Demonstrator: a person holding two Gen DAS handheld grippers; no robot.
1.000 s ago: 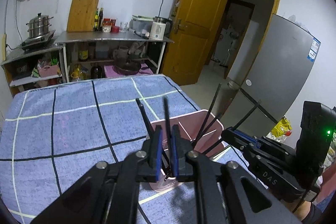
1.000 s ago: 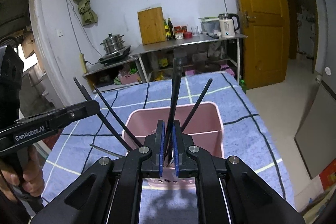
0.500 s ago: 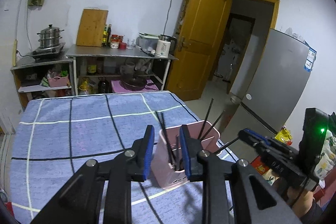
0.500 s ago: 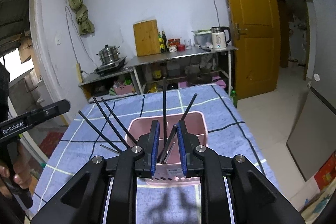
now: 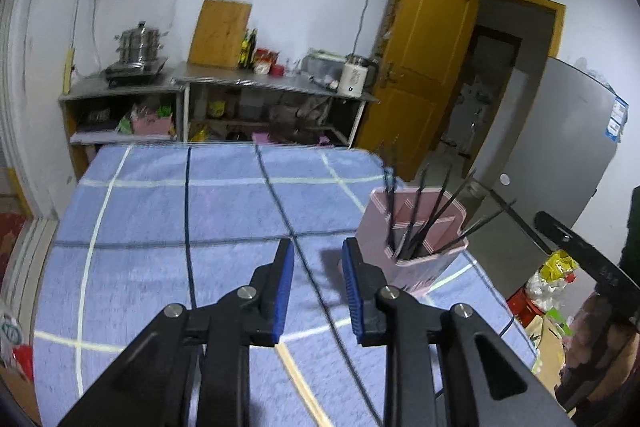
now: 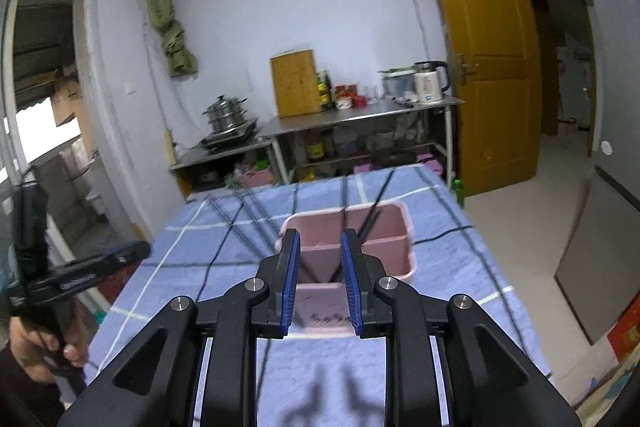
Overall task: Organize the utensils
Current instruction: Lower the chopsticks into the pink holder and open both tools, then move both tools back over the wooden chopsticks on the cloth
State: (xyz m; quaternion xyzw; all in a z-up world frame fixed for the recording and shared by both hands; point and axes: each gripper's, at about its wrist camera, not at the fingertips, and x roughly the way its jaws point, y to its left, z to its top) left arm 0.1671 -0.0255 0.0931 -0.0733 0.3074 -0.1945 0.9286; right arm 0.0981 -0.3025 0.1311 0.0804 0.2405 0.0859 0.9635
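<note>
We stand in a kitchen with white walls and a yellow door (image 6: 488,59); before us is a desk (image 5: 160,227) under a blue checked cloth. Our landmark is the pink holder (image 5: 408,247), near the desk's right edge. Black chopsticks (image 5: 436,215) lean inside it, fanned out above its rim. Our left gripper (image 5: 318,285) hovers just left of the holder, fingers spread with only cloth between them. A pale wooden stick (image 5: 300,383) lies on the cloth on the near side of the holder, below that gripper. Our right gripper (image 6: 320,275) hangs at the holder's near side; its jaws have just been opening, spread, pinching nothing.
</note>
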